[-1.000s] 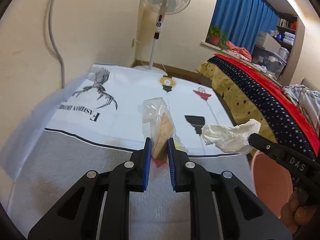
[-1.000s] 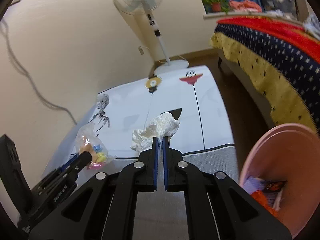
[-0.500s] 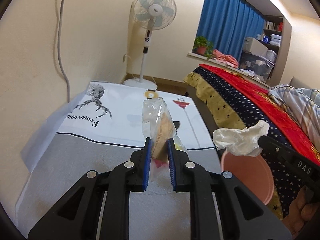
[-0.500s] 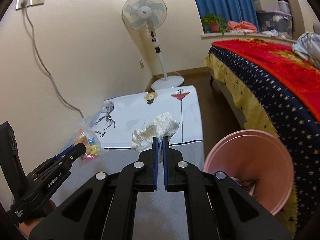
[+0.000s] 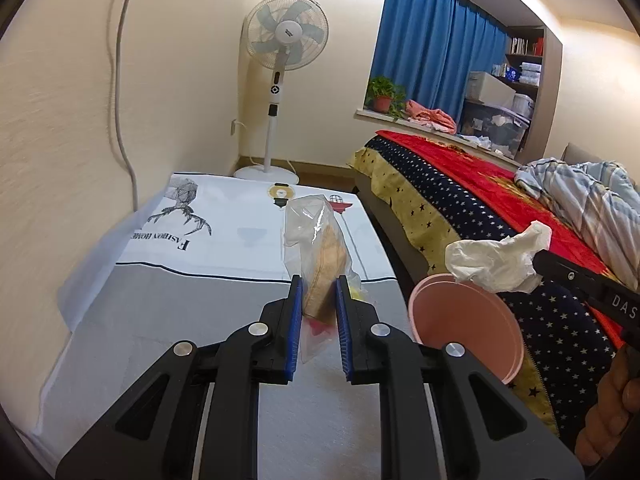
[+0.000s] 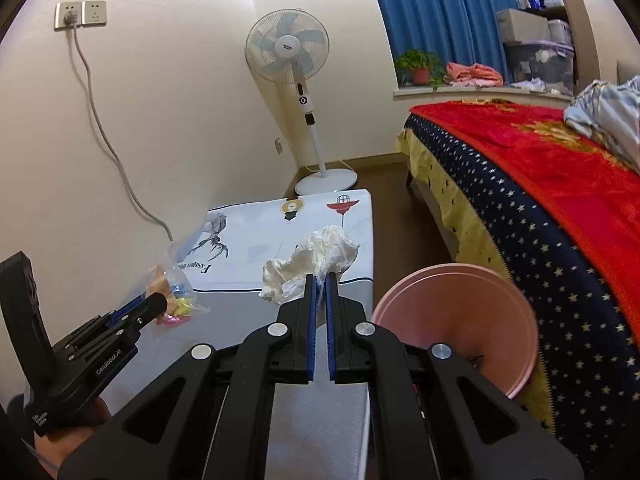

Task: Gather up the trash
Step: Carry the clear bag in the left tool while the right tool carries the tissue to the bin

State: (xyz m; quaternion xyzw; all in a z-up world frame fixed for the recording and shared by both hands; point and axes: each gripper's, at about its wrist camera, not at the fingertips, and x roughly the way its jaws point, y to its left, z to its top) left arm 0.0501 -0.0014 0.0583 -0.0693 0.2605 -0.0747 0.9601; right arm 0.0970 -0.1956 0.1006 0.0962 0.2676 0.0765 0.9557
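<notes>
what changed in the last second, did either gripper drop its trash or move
Both grippers rose and pulled back from the printed cloth; more of the room shows, and the pink bin now sits beside the right gripper. Nothing was let go: the left gripper stays shut on the plastic bag, the right on the crumpled tissue.

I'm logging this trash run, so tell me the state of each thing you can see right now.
Left gripper: shut on the plastic bag, held up.
Right gripper: shut on the crumpled tissue, held up.
Pink bin: open, some trash inside.
Fan: upright; blades look still.
Wall plug: plugged in.
Curtain: drawn.
</notes>
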